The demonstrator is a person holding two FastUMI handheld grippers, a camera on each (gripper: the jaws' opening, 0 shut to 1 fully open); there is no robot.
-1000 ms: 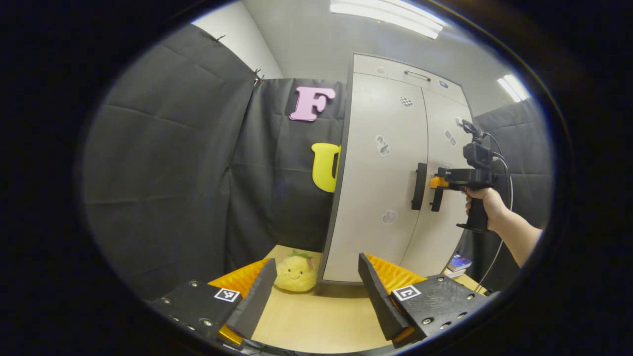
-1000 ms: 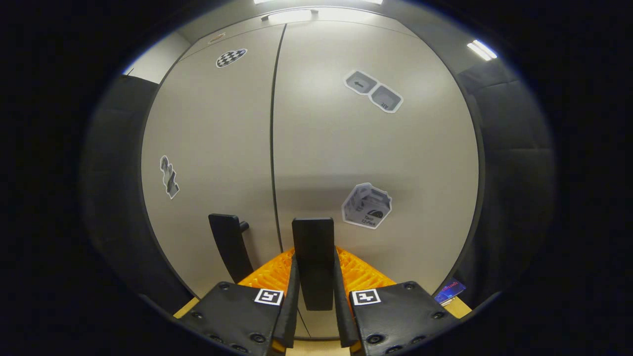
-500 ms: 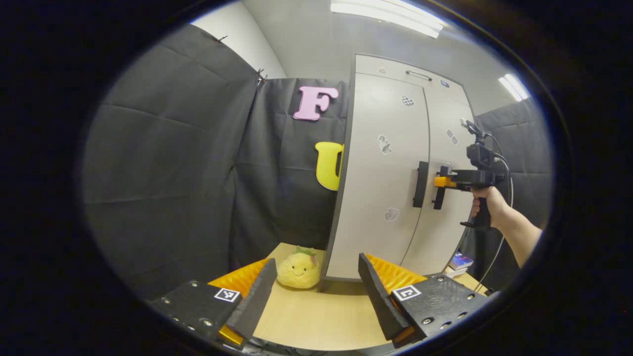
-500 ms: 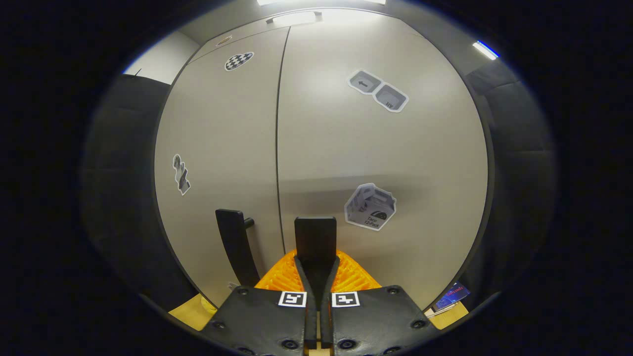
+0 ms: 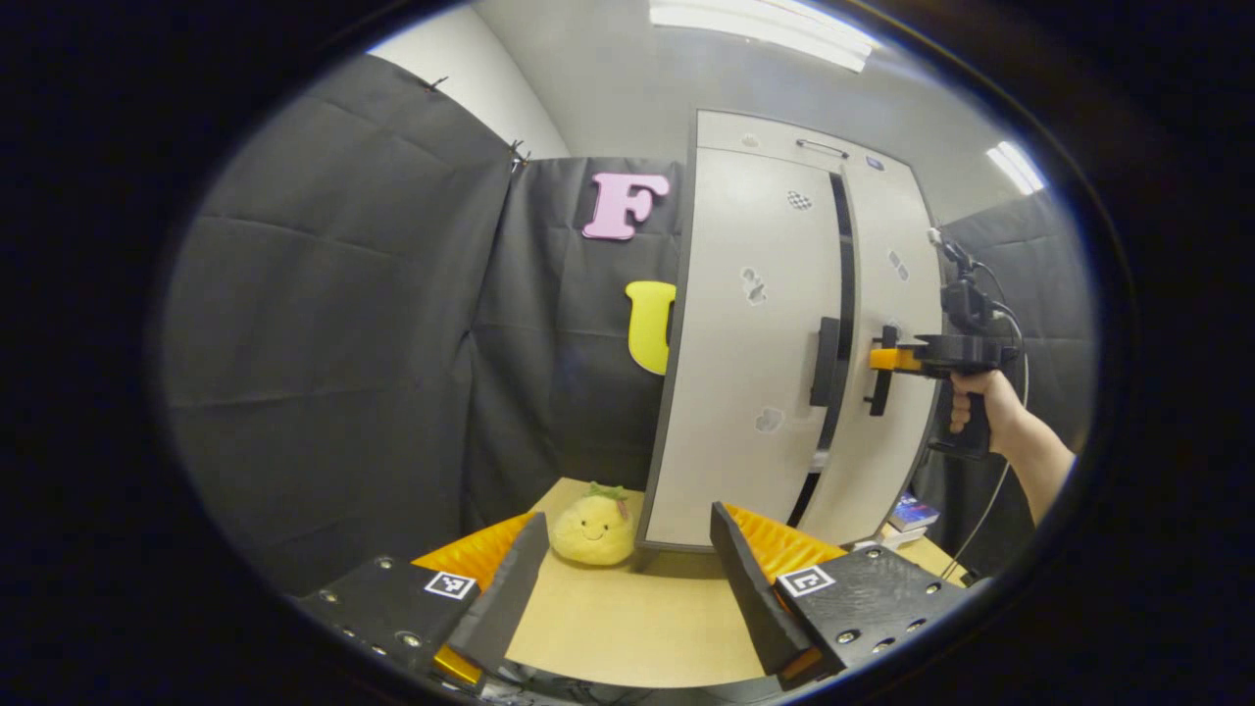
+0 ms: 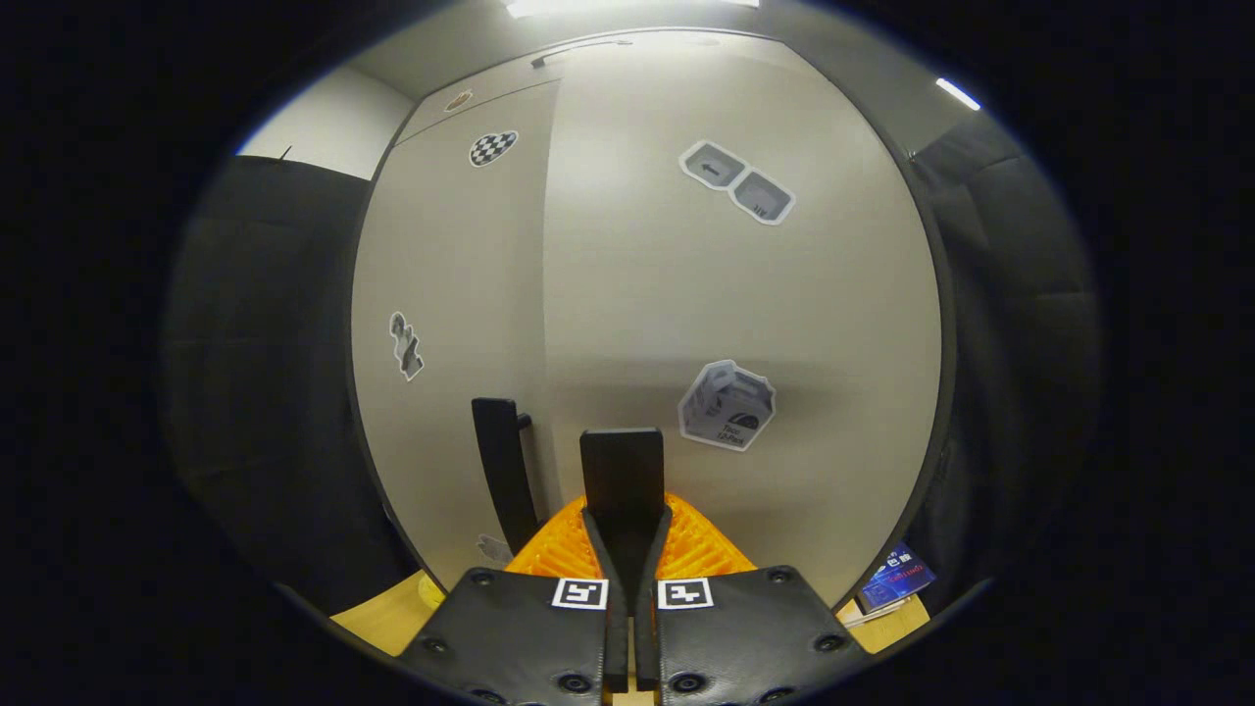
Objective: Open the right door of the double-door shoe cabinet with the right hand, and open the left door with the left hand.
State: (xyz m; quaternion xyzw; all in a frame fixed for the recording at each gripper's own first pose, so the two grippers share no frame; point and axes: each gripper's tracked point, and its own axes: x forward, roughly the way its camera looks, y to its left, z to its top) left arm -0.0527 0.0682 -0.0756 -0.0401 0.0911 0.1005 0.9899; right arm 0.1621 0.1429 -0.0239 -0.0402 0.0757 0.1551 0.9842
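While right gripper (image 6: 627, 549) jaws pinching handle (image 6: 622, 480): left gripper (image 5: 627, 579) jaws spread above tabletop (image 5: 627, 628).

I see a yellow smiling plush toy with green leaves (image 5: 590, 528) on my light wooden tabletop (image 5: 627, 628), near its far edge | a blue printed box (image 6: 894, 578) beside white papers on the table's right | long ceiling lights (image 5: 760, 25) glow overhead
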